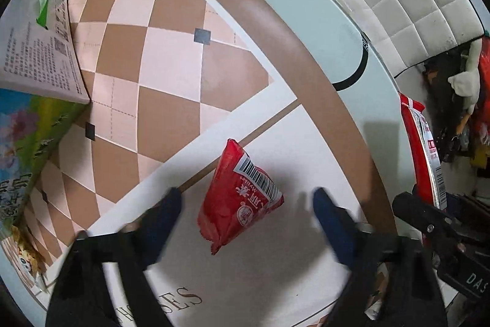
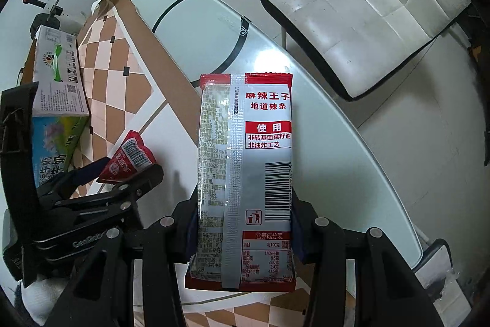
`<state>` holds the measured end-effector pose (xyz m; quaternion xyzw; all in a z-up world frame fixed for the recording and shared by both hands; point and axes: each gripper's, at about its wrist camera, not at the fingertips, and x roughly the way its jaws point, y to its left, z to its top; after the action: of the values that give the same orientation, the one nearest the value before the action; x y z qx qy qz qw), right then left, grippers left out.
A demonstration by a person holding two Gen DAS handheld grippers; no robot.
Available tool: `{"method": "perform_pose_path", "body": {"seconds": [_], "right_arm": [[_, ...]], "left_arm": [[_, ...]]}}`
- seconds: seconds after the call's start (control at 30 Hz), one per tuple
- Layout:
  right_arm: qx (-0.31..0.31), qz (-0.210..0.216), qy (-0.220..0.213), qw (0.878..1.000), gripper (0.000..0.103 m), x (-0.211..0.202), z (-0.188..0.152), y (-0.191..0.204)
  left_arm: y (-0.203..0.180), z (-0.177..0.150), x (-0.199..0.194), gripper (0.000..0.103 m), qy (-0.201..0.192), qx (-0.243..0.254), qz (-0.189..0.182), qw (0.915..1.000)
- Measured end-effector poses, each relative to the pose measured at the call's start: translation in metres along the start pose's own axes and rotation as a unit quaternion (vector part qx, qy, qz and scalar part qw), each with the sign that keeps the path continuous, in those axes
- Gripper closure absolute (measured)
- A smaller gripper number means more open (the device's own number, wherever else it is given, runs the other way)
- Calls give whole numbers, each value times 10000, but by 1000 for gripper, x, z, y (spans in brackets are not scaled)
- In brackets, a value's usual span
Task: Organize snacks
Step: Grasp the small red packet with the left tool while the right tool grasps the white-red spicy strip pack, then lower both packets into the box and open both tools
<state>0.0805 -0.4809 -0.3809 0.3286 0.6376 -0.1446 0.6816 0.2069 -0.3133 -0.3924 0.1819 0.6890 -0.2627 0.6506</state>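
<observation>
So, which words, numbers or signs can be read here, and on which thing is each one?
"麻辣王子", "地道辣条", "使用", "非转基因菜籽油", "非油炸工艺", "营养成分表": the long red and silver snack packet in the right gripper.
"DAS": black gripper body.
"GenRobo": left gripper.
"SES", partly hidden: checked brown table mat.
Small red triangular packet, white carton: print too blurred.

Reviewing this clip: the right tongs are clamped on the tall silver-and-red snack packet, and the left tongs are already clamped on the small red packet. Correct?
Not quite. The right tongs do grip the tall silver-and-red snack packet, but the left tongs are not clamped on the small red packet: the left wrist view shows it lying between the fingers with clear gaps on both sides.
</observation>
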Motion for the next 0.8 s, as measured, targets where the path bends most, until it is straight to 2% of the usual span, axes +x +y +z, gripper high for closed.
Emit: {"method": "perform_pose_path", "body": {"seconds": [0.03,0.1,0.3,0.47,0.6,0.8], "right_arm": [[-8,6,2,10000,54,0,0,1],[-29,4,-2,10000,54,0,0,2],[-107,30,-40,9999,54,-4,-1,8],[-289,79,-141,9995,54,-14,-3,23],[-550,206,-233,9980,55,-27,-6,49],[-1033,508,-329,9928,55,-48,-10,105]], "left_arm": [[0,0,3,47,61,-64,10,10000],[0,1,1,52,-16,-89,27,10000],[8,-7,-10,55,-159,-281,16,9995],[29,-25,-39,55,-372,-543,-107,9978],[45,-40,-69,55,-650,-801,-209,9944],[87,-64,-128,55,-1170,-1318,-335,9838]]}}
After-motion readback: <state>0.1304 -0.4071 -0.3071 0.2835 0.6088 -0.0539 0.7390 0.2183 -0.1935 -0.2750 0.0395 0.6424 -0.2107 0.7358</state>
